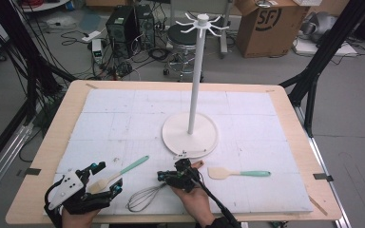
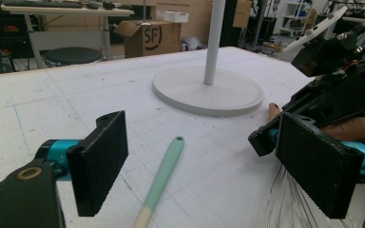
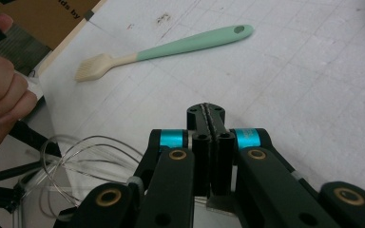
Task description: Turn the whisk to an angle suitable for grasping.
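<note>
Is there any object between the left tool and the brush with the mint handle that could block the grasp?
Nothing visible blocks it. The left tool is open, and the brush lies on the table between its jaws, untouched. The whisk and the shut right tool are off to the side.

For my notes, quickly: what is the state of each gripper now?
Left gripper: open, jaws wide apart, holding nothing.
Right gripper: closed, pads pressed together, nothing visibly between them.

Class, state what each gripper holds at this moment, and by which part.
Nothing is held. The left gripper stands open astride the brush handle. The right gripper is shut, nothing visible between its pads, over the whisk.
</note>
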`<state>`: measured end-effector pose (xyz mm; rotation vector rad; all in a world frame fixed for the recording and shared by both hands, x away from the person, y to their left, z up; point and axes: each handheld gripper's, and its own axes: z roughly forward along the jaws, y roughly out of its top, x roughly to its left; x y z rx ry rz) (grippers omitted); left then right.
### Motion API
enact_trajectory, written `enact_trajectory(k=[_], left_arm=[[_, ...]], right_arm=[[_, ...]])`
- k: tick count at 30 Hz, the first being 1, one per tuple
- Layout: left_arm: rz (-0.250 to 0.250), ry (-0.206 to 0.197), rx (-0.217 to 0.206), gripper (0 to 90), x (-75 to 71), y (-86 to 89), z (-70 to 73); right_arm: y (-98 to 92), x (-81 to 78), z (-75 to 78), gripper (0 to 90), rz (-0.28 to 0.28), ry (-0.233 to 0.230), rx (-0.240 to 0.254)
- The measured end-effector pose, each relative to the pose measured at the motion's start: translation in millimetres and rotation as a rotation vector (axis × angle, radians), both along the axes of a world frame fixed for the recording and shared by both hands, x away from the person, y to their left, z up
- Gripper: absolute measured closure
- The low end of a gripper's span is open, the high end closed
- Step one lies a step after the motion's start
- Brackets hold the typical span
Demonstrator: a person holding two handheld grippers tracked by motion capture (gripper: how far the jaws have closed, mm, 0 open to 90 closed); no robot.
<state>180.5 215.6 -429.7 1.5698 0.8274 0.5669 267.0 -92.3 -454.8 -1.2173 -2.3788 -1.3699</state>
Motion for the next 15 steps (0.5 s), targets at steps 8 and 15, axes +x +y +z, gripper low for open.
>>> enact_trajectory(k=[8, 15], left_arm=[[-0.001, 0.002, -0.001, 18.8, -0.6, 0.5, 0.1], [-0.003, 0.001, 0.001, 18.8, -0.5, -0.6, 0.1]], right_arm=[[-15.9, 3.1, 8.6, 90.0, -0.035, -0.024, 0.027], [-71.8, 4.4, 12.3, 90.0, -0.150, -0.038, 0.016]])
